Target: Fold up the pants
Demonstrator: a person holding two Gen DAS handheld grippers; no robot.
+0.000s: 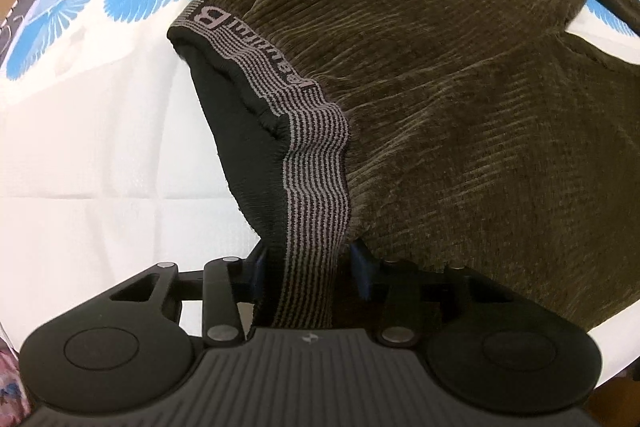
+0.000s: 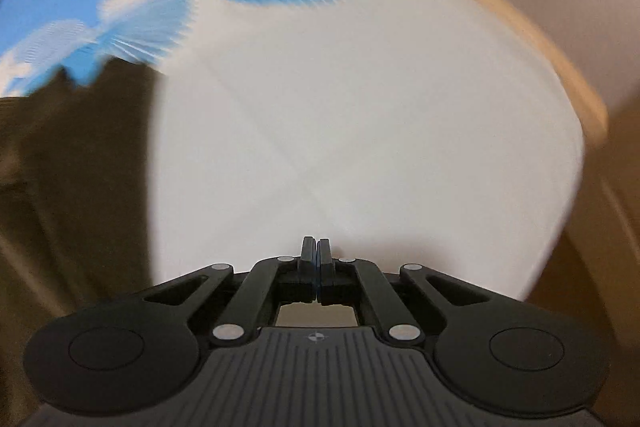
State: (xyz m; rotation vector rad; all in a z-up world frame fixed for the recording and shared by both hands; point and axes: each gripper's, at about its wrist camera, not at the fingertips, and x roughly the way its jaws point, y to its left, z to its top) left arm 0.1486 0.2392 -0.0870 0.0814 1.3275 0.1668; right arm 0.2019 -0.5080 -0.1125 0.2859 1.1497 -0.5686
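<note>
Left wrist view: the left gripper [image 1: 307, 259] has its jaws clenched on the striped grey waistband [image 1: 316, 163] of the dark olive corduroy pants [image 1: 460, 87], which fill the centre and right of the frame over a white sheet [image 1: 100, 155] with a blue feather pattern at the upper left. Right wrist view — blurred: the right gripper [image 2: 316, 255] has its jaws pressed together with nothing between them, and the pants lie at the left edge.

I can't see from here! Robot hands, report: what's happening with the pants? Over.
Left gripper shut on waistband, lifting it. Right gripper shut, empty. Pants bunched on sheet. Nothing in the way.
</note>
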